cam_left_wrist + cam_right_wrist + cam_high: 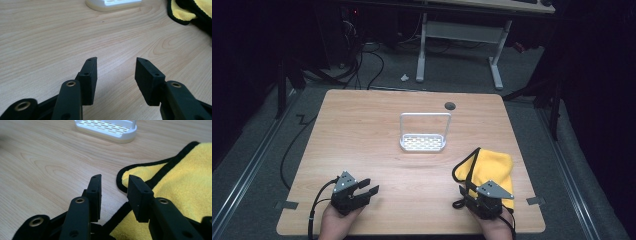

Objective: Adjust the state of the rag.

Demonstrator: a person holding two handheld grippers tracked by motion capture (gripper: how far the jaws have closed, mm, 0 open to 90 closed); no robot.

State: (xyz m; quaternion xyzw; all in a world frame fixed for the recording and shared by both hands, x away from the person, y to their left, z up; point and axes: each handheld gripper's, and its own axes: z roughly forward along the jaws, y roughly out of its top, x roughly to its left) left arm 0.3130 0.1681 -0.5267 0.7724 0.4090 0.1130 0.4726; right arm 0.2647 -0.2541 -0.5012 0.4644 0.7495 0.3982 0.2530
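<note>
The right claw [113, 182] hangs spread over the yellow cloth's [180, 177] black-hemmed corner: soft, light, floppy, best pinched at that hem; left claw [116, 65] spread, empty

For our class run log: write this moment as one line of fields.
left gripper: open, over bare table | right gripper: open, over yellow cloth edge | white rack: untouched, mid-table

Both grippers [362, 190] [484, 196] are black, each topped by a grey three-cornered plate. Brass-ringed screw holes dot the jaws. A black cable [314, 207] trails off the left one.
</note>
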